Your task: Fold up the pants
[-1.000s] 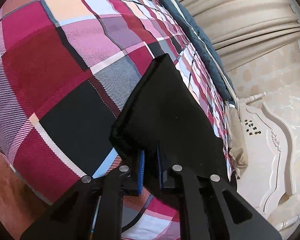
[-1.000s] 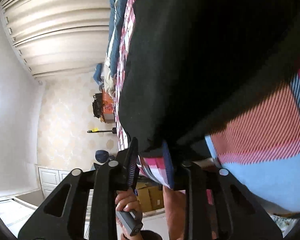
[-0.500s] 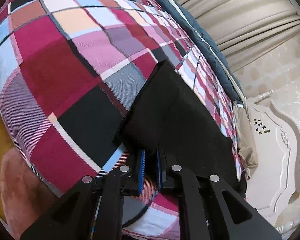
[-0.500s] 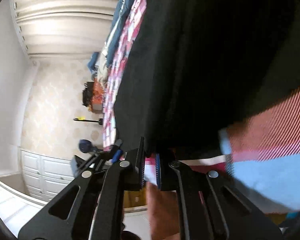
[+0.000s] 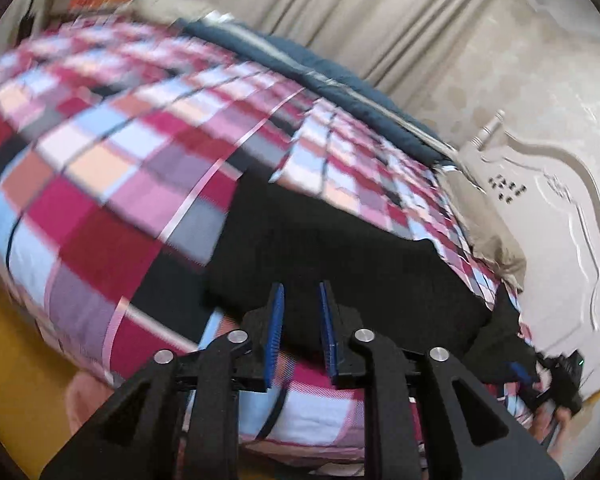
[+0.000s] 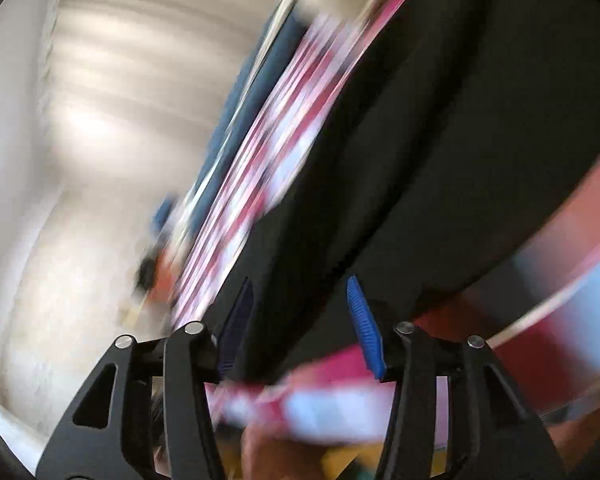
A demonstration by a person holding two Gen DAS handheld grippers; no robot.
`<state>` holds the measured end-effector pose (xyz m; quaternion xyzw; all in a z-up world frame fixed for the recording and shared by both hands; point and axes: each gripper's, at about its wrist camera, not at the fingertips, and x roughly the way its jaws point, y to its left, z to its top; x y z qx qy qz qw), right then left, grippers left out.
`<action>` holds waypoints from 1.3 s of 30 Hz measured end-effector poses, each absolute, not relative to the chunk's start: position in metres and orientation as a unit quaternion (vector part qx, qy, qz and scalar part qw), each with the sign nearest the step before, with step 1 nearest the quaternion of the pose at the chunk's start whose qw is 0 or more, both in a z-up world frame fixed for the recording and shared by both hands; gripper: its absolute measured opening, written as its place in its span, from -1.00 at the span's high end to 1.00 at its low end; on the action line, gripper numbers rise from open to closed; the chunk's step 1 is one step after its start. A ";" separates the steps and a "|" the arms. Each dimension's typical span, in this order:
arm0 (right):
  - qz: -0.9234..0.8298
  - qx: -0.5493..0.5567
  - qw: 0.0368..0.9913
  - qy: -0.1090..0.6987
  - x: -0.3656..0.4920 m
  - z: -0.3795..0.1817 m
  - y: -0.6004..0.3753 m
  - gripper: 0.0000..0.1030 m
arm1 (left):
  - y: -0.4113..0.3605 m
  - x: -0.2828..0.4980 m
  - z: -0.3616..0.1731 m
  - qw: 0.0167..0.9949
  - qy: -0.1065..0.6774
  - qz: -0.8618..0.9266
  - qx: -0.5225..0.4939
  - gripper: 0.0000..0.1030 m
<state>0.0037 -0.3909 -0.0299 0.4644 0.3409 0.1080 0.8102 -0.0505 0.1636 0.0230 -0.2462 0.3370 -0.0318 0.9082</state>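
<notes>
The black pants (image 5: 332,256) lie as a compact folded bundle near the edge of the plaid bed cover (image 5: 100,200), and with the left gripper (image 5: 300,328) and right gripper (image 6: 300,324) both opening, nothing between their jaws, the fold looks largely done.

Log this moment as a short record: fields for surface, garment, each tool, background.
surface: bed with plaid cover
garment: black pants lying flat on the cover, near its edge
left tool: jaws opening, pads clear of the pants
right tool: jaws opening, wide gap, nothing pinched; view blurred
background: beige curtain, white headboard, blue quilt on the bed's far side
</notes>
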 end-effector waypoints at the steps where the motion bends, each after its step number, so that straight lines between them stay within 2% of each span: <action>1: 0.066 0.469 0.822 0.316 -0.003 -0.022 -0.432 0.06 | 0.159 -0.046 0.027 0.913 0.331 -0.037 -0.236 0.22; 2: 0.038 0.468 0.830 0.301 -0.008 -0.017 -0.459 0.06 | 0.152 -0.040 0.032 0.917 0.327 -0.041 -0.226 0.13; 4: -0.066 0.458 0.843 0.273 -0.018 -0.006 -0.531 0.06 | 0.137 -0.021 0.034 0.919 0.330 -0.050 -0.212 0.11; 9: -0.108 0.455 0.837 0.283 0.010 0.003 -0.612 0.06 | 0.105 0.028 0.007 0.895 0.382 -0.062 -0.221 -0.02; 13: -0.092 0.386 0.848 0.352 0.068 0.016 -0.603 -0.15 | 0.093 0.045 -0.023 0.875 0.422 -0.045 -0.233 -0.02; 15: -0.093 0.336 0.855 0.385 0.107 0.027 -0.579 -0.31 | 0.093 0.044 -0.028 0.878 0.416 -0.041 -0.235 -0.06; 21: -0.156 0.216 0.835 0.482 0.257 0.020 -0.530 -0.31 | 0.094 0.040 -0.030 0.878 0.410 -0.045 -0.242 -0.12; 29: -0.254 0.179 0.776 0.549 0.334 -0.029 -0.535 -0.31 | 0.086 0.044 -0.029 0.880 0.407 -0.052 -0.239 -0.39; 30: -0.256 0.176 0.776 0.549 0.335 -0.031 -0.536 -0.27 | 0.085 0.045 -0.029 0.881 0.406 -0.053 -0.238 -0.42; 31: -0.256 0.174 0.777 0.548 0.335 -0.033 -0.536 0.04 | 0.084 0.045 -0.028 0.881 0.406 -0.054 -0.236 -0.46; 33: -0.260 0.170 0.783 0.540 0.330 -0.028 -0.540 0.49 | 0.083 0.046 -0.028 0.881 0.405 -0.056 -0.236 -0.52; 35: -0.222 0.214 0.794 0.525 0.316 -0.021 -0.552 0.90 | 0.082 0.046 -0.028 0.882 0.403 -0.058 -0.239 -0.59; 39: -0.175 0.266 0.832 0.454 0.263 0.015 -0.574 0.89 | 0.081 0.047 -0.029 0.883 0.401 -0.059 -0.237 -0.63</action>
